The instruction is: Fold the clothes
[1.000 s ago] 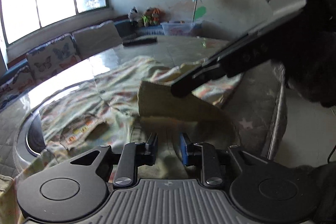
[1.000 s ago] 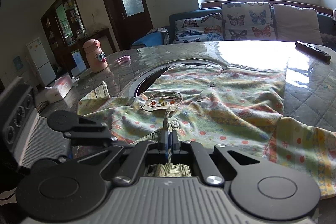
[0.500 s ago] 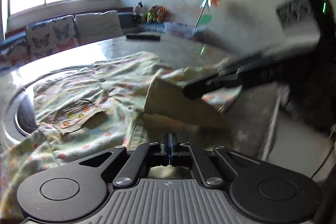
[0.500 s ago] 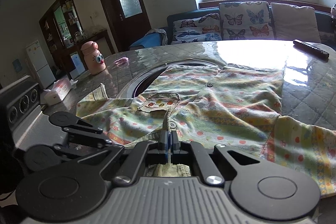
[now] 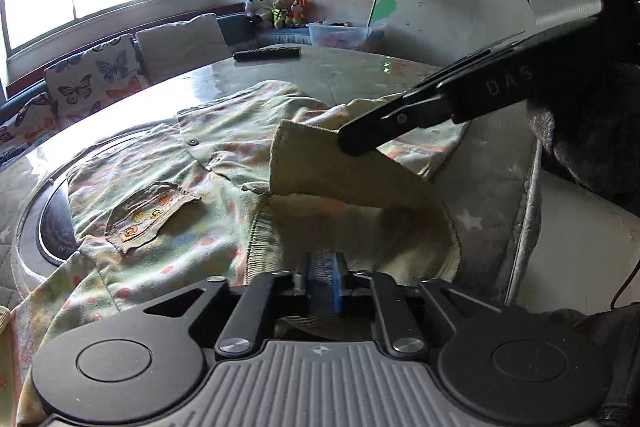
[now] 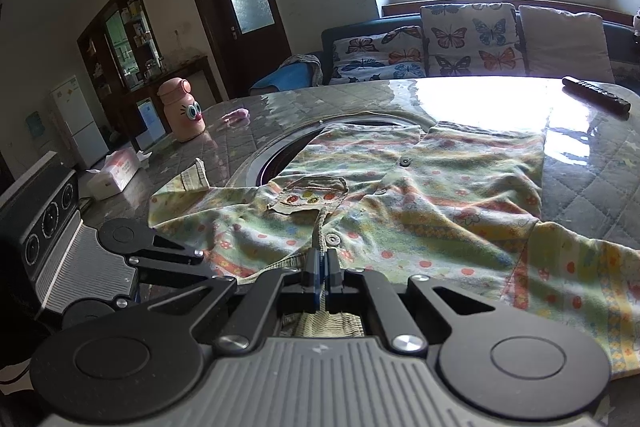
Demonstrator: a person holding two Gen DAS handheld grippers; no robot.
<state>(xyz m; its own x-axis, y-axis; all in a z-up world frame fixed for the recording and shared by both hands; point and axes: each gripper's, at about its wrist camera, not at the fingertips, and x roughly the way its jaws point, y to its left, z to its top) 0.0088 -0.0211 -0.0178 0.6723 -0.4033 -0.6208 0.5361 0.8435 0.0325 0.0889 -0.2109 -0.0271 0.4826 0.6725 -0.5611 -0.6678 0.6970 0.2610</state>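
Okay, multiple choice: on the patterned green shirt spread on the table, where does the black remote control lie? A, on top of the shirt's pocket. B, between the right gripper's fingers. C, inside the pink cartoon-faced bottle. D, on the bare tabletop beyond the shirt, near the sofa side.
D: the long black remote control rests on the glossy quilted tabletop, past the far edge of the patterned green button-up shirt, touching no cloth.
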